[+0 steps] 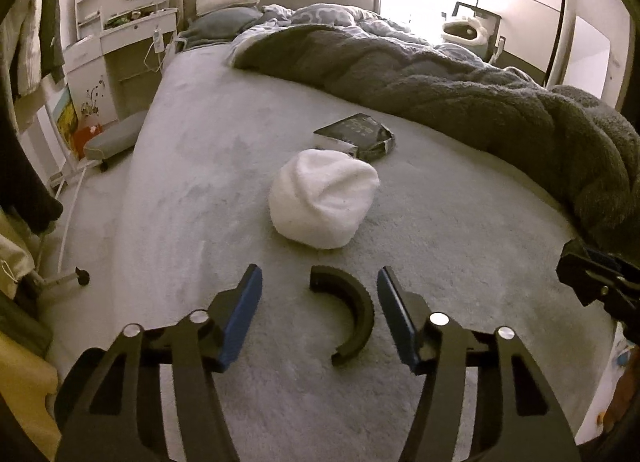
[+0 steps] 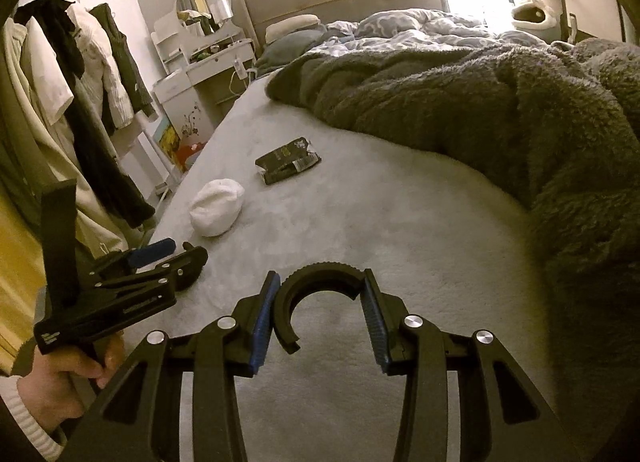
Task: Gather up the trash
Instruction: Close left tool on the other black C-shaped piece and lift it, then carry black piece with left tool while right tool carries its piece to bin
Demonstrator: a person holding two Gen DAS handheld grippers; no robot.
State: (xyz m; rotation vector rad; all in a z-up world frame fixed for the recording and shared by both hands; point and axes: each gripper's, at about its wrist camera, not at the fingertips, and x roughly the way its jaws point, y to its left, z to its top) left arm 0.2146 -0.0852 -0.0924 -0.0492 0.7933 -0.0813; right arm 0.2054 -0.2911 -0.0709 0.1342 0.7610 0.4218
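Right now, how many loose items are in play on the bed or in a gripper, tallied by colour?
Black: 3 - curved half-ring lying between the left gripper fingers, curved half-ring clamped in the right gripper, crumpled packet.
White: 1 - balled-up wad.
Total: 4
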